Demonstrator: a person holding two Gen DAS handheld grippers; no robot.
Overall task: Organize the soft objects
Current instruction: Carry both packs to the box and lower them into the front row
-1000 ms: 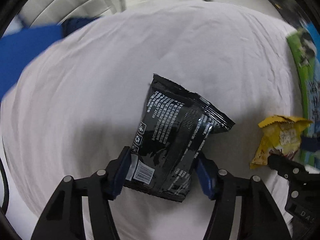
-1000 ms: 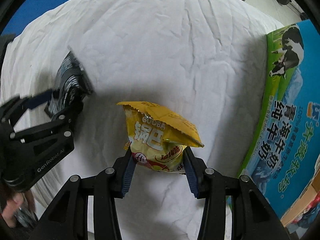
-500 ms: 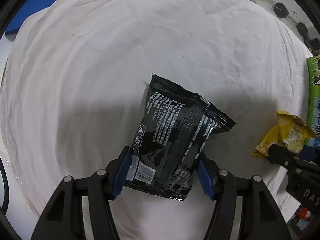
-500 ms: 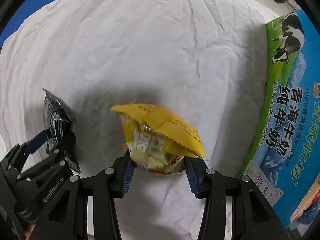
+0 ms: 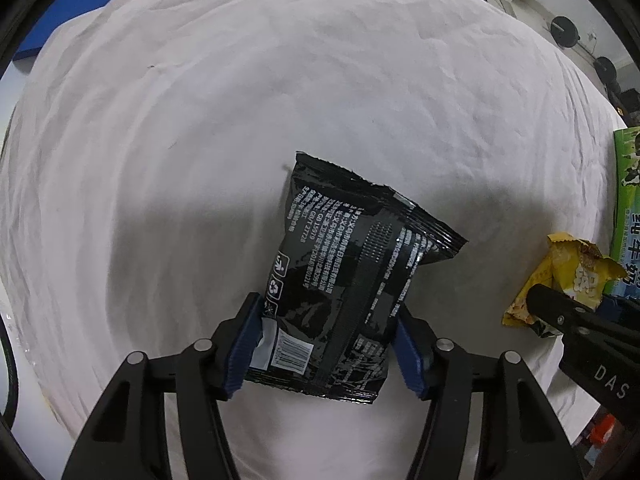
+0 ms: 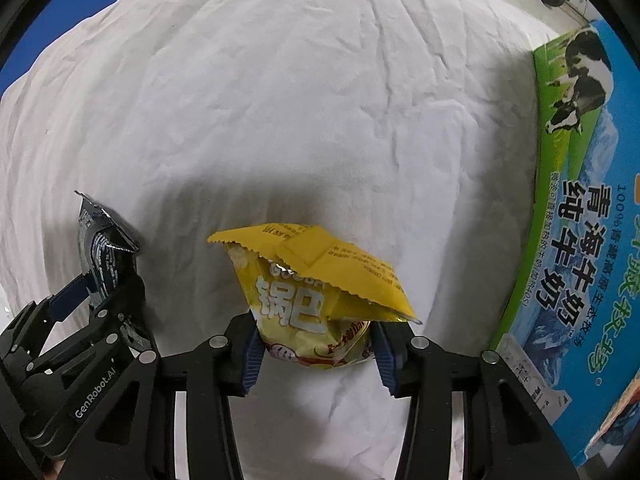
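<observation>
My left gripper (image 5: 328,344) is shut on a black snack bag (image 5: 352,272) with white print, held above the white sheet (image 5: 280,100). My right gripper (image 6: 316,356) is shut on a yellow snack bag (image 6: 304,292), also above the sheet. The yellow bag (image 5: 568,280) and the right gripper show at the right edge of the left wrist view. The black bag (image 6: 104,248) and the left gripper show at the left of the right wrist view.
A blue and green milk carton box (image 6: 580,208) with a cow picture lies along the right side of the sheet; its edge shows in the left wrist view (image 5: 628,184). Blue fabric (image 6: 60,8) lies beyond the far left edge. Dumbbells (image 5: 564,32) sit on the floor behind.
Both grippers have kept their bags. The left view has swung right and forward over the sheet. The right gripper has shifted slightly, and the black bag now sits nearer its left.
</observation>
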